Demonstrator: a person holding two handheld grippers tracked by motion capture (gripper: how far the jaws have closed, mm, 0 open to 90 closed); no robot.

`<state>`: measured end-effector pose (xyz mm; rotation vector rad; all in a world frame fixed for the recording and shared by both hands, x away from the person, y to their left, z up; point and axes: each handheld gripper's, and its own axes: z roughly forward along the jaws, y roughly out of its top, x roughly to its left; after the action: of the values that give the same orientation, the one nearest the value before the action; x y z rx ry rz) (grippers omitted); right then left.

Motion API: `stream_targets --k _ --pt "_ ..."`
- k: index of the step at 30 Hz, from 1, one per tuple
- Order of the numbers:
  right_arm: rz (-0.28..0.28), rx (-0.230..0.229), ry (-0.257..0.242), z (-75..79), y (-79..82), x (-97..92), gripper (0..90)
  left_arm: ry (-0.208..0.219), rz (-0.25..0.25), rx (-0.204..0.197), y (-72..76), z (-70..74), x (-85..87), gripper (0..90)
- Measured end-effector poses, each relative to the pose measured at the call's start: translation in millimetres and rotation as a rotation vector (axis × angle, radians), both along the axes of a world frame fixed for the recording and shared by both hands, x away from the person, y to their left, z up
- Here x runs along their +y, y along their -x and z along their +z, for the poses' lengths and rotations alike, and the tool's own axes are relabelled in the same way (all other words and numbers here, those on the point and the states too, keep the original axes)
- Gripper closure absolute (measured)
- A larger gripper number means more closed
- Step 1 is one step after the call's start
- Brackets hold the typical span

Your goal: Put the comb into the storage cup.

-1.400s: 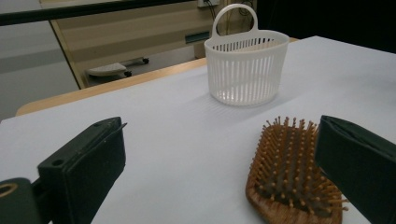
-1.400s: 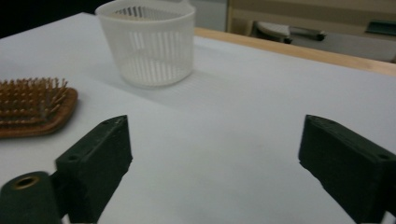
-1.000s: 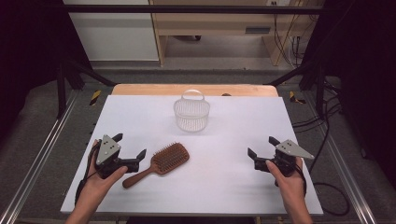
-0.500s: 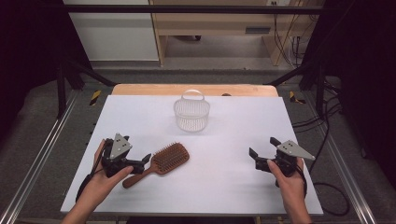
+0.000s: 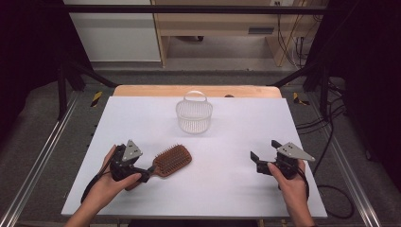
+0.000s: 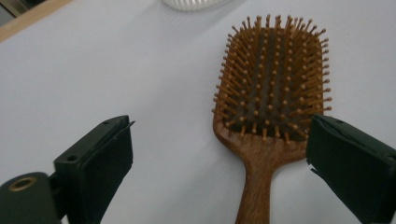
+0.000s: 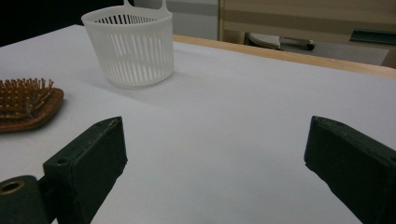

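At lower left of the high view, the left gripper point(image 5: 150, 171) has its jaws wide apart, just closing slightly, straddling the handle of the brown wooden paddle hairbrush point(image 5: 171, 161) without pressing it. A second ago it sat farther left of the brush. The white slotted plastic basket point(image 5: 194, 115) stands upper centre, well apart. At lower right, the right gripper point(image 5: 263, 154) hovers with jaws spread, holding nothing, unmoved.
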<state>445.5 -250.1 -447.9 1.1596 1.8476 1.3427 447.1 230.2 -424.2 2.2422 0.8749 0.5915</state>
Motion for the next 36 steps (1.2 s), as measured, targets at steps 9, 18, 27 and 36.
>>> stream_targets --k 9,18,27,36 --pt "0.004 0.009 0.005 -0.7 0.0 0.5 5.9 -0.031 0.005 0.063 -0.3 -8.7 1.0 8.3" --pt "0.01 0.014 0.015 -1.9 -0.8 1.7 5.9 -0.054 -0.001 0.114 -1.6 -13.8 3.2 6.5" --pt "0.014 0.018 0.016 -2.3 -1.0 1.9 5.8 -0.061 -0.004 0.139 -1.2 -17.5 4.5 5.9" --pt "0.018 0.026 0.02 -3.4 -1.6 3.6 5.7 -0.066 -0.002 0.164 -1.8 -19.0 4.6 6.7"
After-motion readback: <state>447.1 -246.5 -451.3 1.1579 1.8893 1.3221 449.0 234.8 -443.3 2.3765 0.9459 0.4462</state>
